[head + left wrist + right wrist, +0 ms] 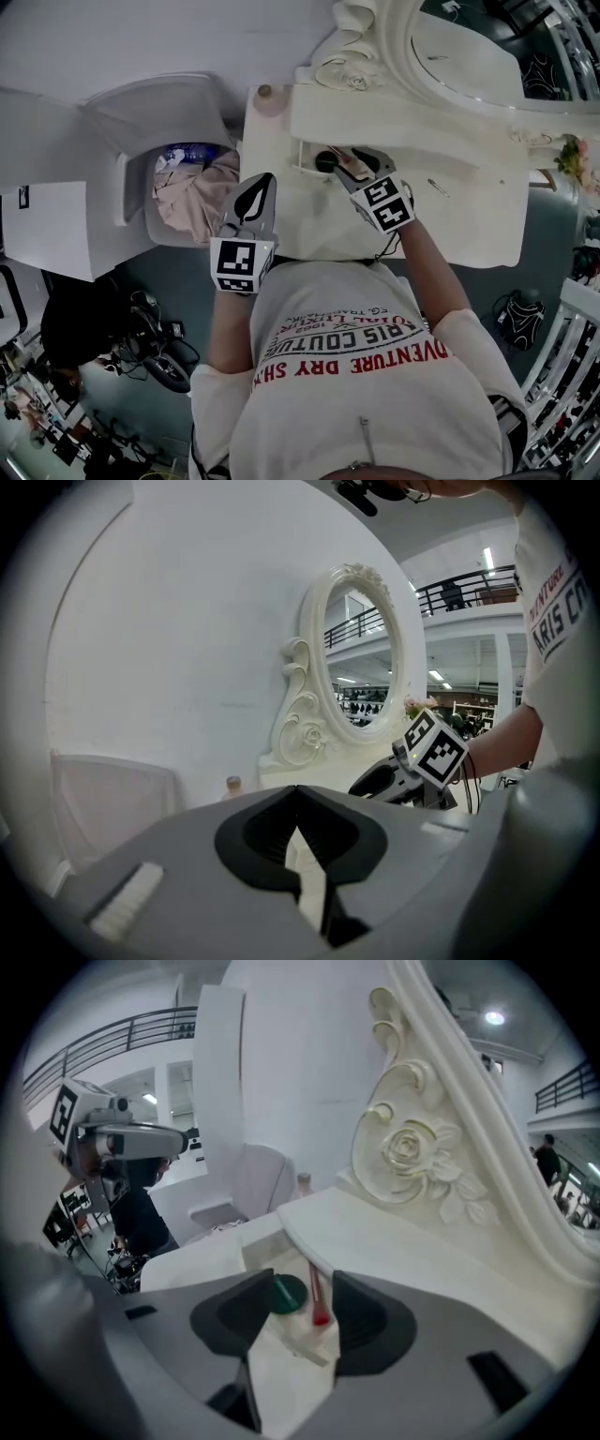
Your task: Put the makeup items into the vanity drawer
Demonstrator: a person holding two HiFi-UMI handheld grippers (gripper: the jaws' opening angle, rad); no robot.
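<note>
The white vanity has a small drawer pulled open under its top shelf. In the right gripper view a round dark-green makeup item and a red stick lie in the drawer. My right gripper hangs just above them. It is open, its pads touching neither item. My left gripper is shut and empty, held off the vanity's front left edge.
A small capped bottle stands at the vanity's back left corner. The ornate oval mirror rises behind the shelf. A white tub chair holding pink fabric stands to the left. A thin small item lies on the tabletop to the right.
</note>
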